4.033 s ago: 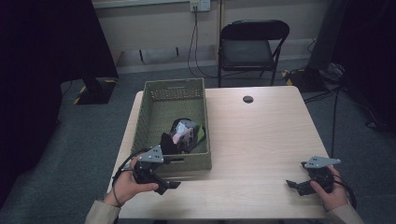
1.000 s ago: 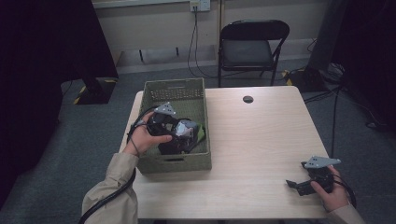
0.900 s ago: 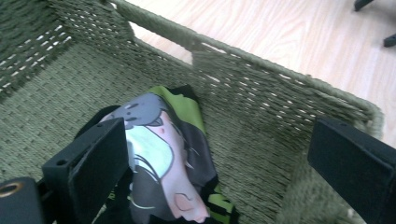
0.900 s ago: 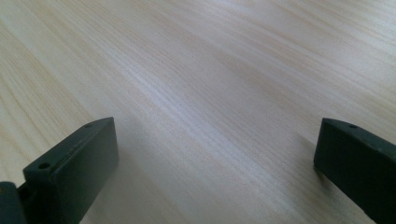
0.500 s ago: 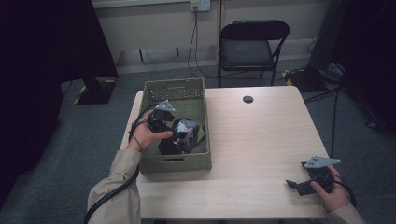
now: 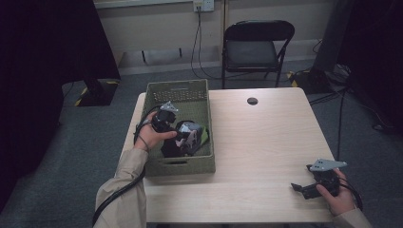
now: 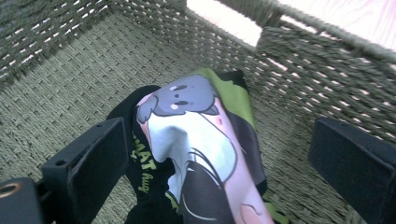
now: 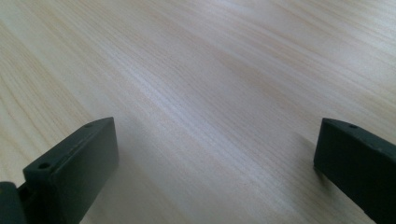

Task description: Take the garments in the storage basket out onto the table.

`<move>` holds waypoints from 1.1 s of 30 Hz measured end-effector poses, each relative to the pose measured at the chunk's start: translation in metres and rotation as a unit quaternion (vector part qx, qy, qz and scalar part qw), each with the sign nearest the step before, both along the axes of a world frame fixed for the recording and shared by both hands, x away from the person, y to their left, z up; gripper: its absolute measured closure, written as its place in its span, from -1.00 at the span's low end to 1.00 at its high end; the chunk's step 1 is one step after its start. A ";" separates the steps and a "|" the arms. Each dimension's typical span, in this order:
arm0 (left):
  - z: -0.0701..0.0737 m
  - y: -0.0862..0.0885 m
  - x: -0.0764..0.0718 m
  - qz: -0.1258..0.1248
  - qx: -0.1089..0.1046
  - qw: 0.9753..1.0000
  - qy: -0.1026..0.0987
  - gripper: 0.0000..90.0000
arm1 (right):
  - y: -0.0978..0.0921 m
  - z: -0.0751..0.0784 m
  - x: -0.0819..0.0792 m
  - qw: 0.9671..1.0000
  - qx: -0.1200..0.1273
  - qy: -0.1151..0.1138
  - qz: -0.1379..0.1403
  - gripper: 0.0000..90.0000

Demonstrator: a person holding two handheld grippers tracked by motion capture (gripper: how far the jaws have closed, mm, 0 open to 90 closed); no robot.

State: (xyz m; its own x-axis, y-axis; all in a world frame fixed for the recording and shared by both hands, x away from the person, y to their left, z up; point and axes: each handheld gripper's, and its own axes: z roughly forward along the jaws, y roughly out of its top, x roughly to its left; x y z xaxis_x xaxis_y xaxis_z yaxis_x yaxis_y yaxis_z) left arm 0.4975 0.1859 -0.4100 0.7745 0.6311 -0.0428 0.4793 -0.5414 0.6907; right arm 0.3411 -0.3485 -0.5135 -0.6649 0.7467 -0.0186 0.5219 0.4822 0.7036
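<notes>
jaws of left gripper [image 7: 219, 172] spread astride printed cloth [image 7: 201, 140] in basket [image 7: 322, 79], right gripper [image 8: 215, 172] spread above table [image 8: 210, 70]

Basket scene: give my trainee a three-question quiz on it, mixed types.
1. True or false: the left tool has its jaws spread either side of the printed cloth.
2. Where does the cloth lie? A) on the bare table B) in the woven basket C) on the chair
3. Fill in: the right tool sits over bare ____.

Key: 1 true; 2 B; 3 table.
</notes>
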 end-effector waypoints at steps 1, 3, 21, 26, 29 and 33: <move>-0.002 0.000 0.001 0.002 0.002 1.000 0.003 -0.90 | 0.000 0.000 0.000 1.000 0.000 0.000 0.000 -1.00; -0.004 0.000 0.004 0.006 0.006 1.000 0.007 -0.90 | 0.000 0.000 0.000 1.000 0.000 0.000 0.000 -1.00; -0.031 -0.010 0.016 0.022 0.043 0.998 0.049 -0.89 | 0.000 0.000 0.000 1.000 0.000 0.000 0.000 -1.00; -0.038 -0.013 0.018 0.027 0.049 0.996 0.062 -0.89 | 0.000 0.000 0.000 1.000 0.000 0.000 0.000 -1.00; -0.041 -0.016 0.020 0.028 0.058 0.996 0.064 -0.87 | 0.000 0.000 0.000 1.000 0.000 0.000 0.000 -1.00; -0.044 -0.019 0.021 0.032 0.062 0.995 0.070 -0.85 | 0.000 0.000 0.000 1.000 0.000 0.000 0.000 -1.00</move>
State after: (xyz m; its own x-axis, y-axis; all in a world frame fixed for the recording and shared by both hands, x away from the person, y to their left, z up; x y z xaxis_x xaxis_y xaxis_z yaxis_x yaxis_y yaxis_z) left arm 0.5190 0.1673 -0.4543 0.7247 0.6858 -0.0669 0.6025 -0.5836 0.5444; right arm 0.3411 -0.3485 -0.5135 -0.6647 0.7469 -0.0185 0.5221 0.4820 0.7036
